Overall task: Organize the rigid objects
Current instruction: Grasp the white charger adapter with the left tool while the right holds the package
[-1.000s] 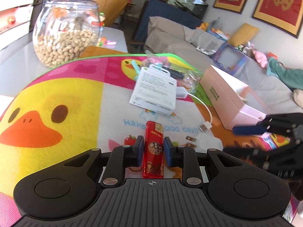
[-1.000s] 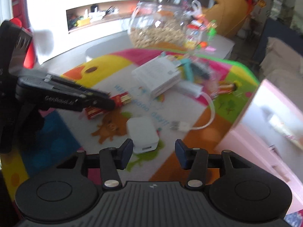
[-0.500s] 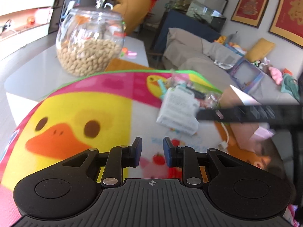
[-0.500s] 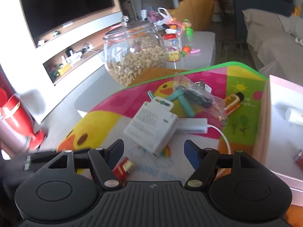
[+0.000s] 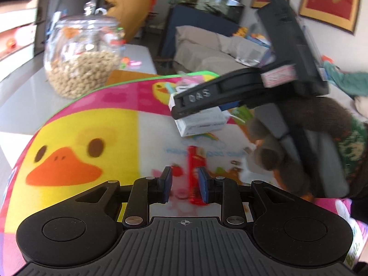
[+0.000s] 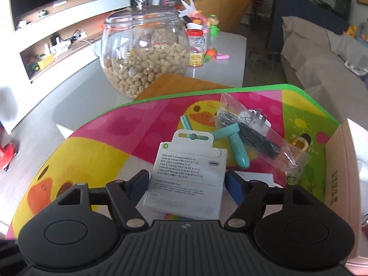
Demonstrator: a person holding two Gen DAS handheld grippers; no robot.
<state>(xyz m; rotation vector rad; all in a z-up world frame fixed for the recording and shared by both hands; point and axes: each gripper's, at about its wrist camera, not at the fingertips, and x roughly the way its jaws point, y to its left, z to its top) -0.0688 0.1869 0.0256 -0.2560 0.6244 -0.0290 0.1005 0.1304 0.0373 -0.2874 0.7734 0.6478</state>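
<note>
Behind right gripper [image 6: 186,184], half-hidden cable box [image 6: 188,179]

At lower centre, the red lighter [image 5: 196,174] is seen on the duck mat [image 5: 76,138] beside the left gripper [image 5: 185,185], jaws nearly shut. The right gripper [image 5: 195,104] is seen over the white box [image 5: 202,122], right of centre.

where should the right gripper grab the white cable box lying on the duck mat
Across the two long side edges of the white cable box, coming down from above at its lower half. It lies flat, label up, its long edges already lined up between the open right gripper fingers, with bare mat on both sides. Avoid the thin hang tab at the far end.
</note>
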